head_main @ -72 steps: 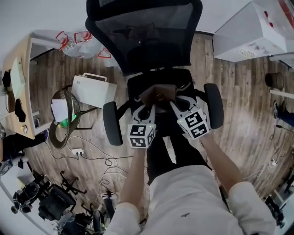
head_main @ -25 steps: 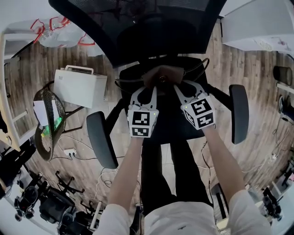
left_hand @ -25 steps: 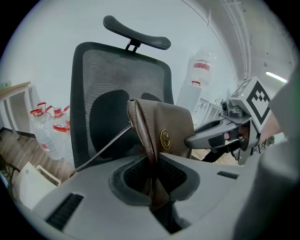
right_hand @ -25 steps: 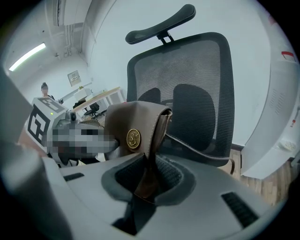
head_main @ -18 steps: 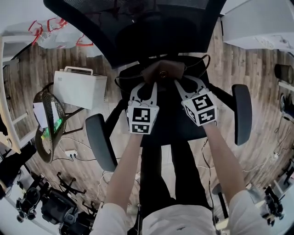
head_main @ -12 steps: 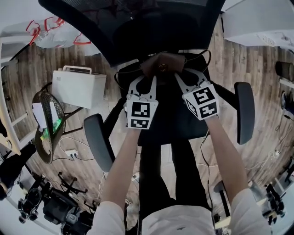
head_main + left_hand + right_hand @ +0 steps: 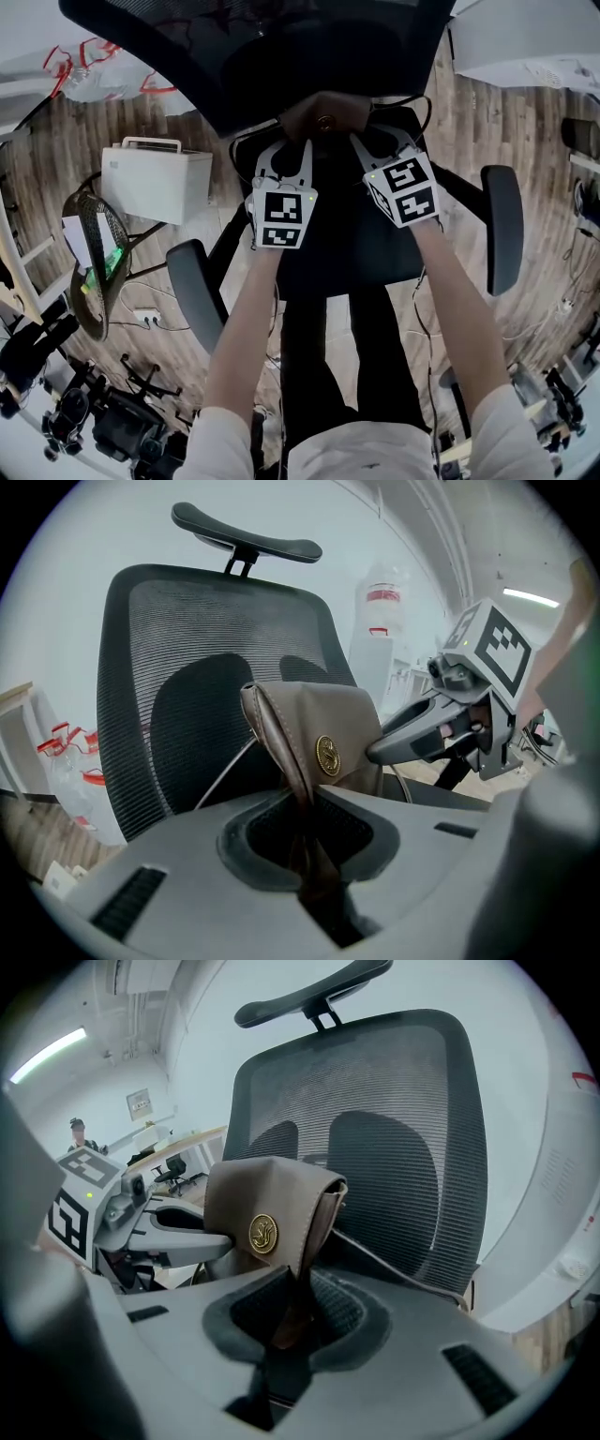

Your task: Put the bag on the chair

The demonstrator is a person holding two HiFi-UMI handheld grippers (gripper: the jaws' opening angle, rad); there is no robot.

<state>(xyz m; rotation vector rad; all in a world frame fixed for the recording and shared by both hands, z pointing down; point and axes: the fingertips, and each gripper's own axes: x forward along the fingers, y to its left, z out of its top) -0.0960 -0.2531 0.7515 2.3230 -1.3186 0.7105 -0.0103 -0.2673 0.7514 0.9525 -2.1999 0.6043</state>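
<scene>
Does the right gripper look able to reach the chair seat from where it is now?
Probably yes: the right gripper, shut on the brown bag with the left gripper, hangs above the seat; nothing seems in the way.

Lighting is bright, even and diffuse; shadows are faint. A ceiling light strip [image 7: 49, 1055] glows up and left of the right hand-held gripper [image 7: 286, 1321]. All views show strong fisheye bending; both gripper views have dark corners. Nearest the lens, the hand-held gripper body is blurred; the chair backrest [image 7: 394, 1119] beyond is sharp.
</scene>
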